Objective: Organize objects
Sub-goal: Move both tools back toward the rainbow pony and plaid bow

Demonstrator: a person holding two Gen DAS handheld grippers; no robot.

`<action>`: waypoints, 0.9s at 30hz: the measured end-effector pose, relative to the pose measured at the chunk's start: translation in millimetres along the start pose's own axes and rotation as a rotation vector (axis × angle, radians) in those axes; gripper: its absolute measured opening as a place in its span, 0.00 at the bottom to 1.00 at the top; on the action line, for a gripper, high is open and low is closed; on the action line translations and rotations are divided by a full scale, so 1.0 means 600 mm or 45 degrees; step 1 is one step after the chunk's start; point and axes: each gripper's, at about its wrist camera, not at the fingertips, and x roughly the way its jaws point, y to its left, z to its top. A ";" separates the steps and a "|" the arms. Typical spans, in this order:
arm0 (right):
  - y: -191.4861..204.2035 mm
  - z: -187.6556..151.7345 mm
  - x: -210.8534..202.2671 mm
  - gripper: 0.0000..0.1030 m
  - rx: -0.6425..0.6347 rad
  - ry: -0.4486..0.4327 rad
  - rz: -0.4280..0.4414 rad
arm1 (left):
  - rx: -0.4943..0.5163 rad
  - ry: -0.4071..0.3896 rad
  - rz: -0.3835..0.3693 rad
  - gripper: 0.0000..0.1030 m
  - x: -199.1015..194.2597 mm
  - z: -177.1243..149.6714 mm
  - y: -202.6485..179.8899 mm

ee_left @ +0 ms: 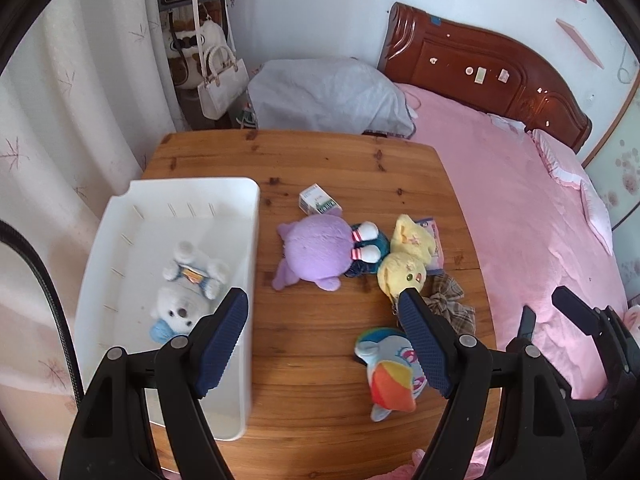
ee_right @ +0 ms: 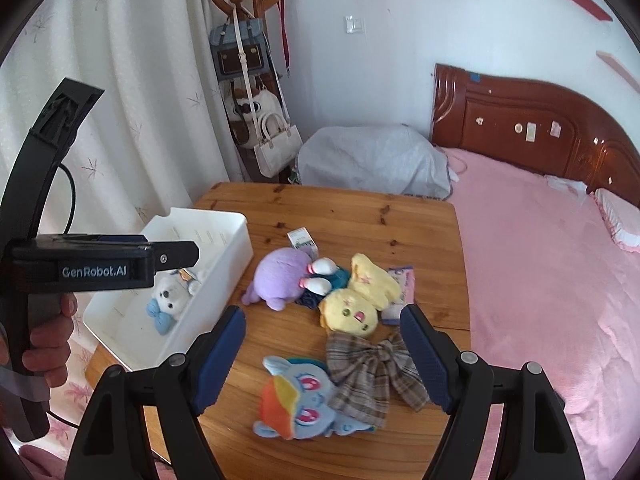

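A white bin (ee_left: 248, 216) (ee_right: 234, 246) stands at the left of the wooden table (ee_left: 320, 160) (ee_right: 344, 216), with a white teddy bear (ee_left: 188, 288) (ee_right: 170, 296) lying in it. On the table lie a purple plush (ee_left: 316, 252) (ee_right: 280, 276), a yellow plush (ee_left: 404, 264) (ee_right: 360, 300), a blue pony plush with an orange mane (ee_left: 390, 368) (ee_right: 298, 396), a plaid bow (ee_left: 450, 300) (ee_right: 372, 372) and a small box (ee_left: 318, 200) (ee_right: 302, 240). My left gripper (ee_left: 324, 308) hangs open over the bin's right wall and the table. My right gripper (ee_right: 322, 324) is open above the pony plush and bow, holding nothing.
A pink bed (ee_left: 540, 220) (ee_right: 560, 260) with a dark wooden headboard borders the table on the right. A grey covered bundle (ee_left: 328, 96) (ee_right: 376, 160) lies behind the table. Bags hang on a coat stand (ee_right: 256, 92) by the curtain. A hand (ee_right: 48, 340) holds the left gripper's handle.
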 end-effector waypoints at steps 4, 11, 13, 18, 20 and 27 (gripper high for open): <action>-0.041 -0.003 0.015 0.78 0.048 0.053 0.029 | 0.002 0.041 0.011 0.78 0.023 -0.008 -0.023; -0.114 -0.014 0.055 0.78 0.231 0.202 0.047 | 0.010 0.144 0.031 0.78 0.070 -0.026 -0.057; -0.132 -0.018 0.068 0.78 0.283 0.240 0.056 | -0.001 0.180 0.041 0.78 0.085 -0.034 -0.061; -0.168 -0.028 0.104 0.78 0.406 0.340 0.105 | -0.023 0.260 0.065 0.78 0.115 -0.055 -0.068; -0.175 -0.033 0.116 0.78 0.507 0.362 0.066 | -0.045 0.290 0.060 0.78 0.123 -0.063 -0.069; -0.201 -0.034 0.167 0.78 0.585 0.443 0.101 | -0.129 0.424 0.051 0.78 0.162 -0.090 -0.069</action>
